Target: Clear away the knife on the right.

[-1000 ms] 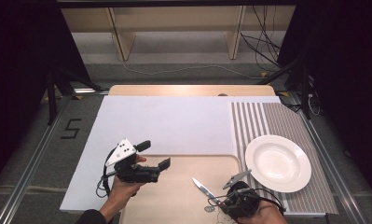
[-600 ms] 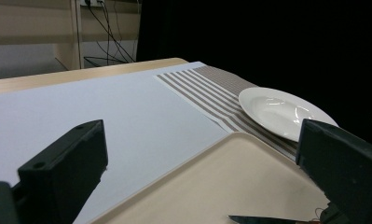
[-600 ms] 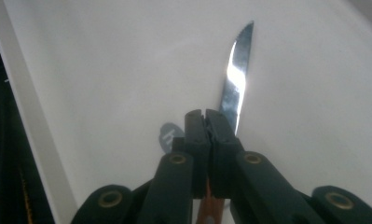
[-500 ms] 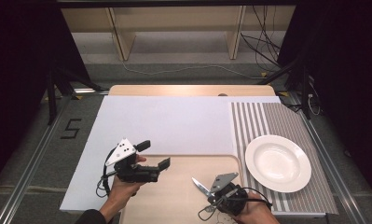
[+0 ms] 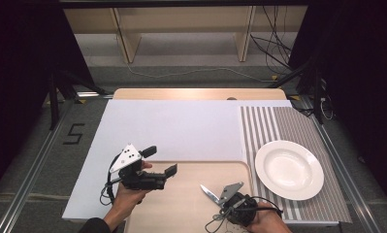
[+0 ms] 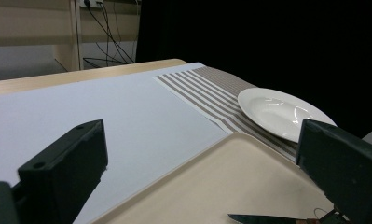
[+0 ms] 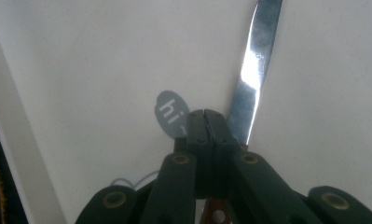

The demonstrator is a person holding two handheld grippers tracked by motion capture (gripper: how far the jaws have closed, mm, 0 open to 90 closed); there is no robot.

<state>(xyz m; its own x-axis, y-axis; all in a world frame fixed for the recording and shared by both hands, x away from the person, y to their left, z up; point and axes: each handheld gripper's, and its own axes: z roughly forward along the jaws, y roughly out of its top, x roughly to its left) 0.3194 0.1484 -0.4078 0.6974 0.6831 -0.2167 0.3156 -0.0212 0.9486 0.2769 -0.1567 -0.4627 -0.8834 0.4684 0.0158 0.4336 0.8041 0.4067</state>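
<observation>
My right gripper (image 5: 223,201) has just drawn its jaws together, and they are now clamped on the knife (image 5: 209,193). In the right gripper view the two black fingers (image 7: 198,126) stand pressed flat against each other, and the brown handle of the knife shows low between the linkages beneath them, so the grip sits on the handle end. From there the shiny blade runs out past my fingertips, slightly to one side of them, straight up that view and away over the pale tray (image 5: 191,204). A small grey oval tag (image 7: 171,114) printed "hi" sits just beside the fingertips on the other side from the blade, touching or almost touching them; I cannot tell which. In the high view the blade points away from my right hand toward the middle of the tray, just above its surface or resting on it; I cannot tell which. My left gripper (image 5: 162,161) hangs over the near left corner of the tray with its jaws spread wide and nothing between them. In the left gripper view the knife's tip lies low between those two open fingers (image 6: 67,163), well short of them, and the white plate (image 5: 289,169) sits beyond on the striped mat (image 5: 264,124).
</observation>
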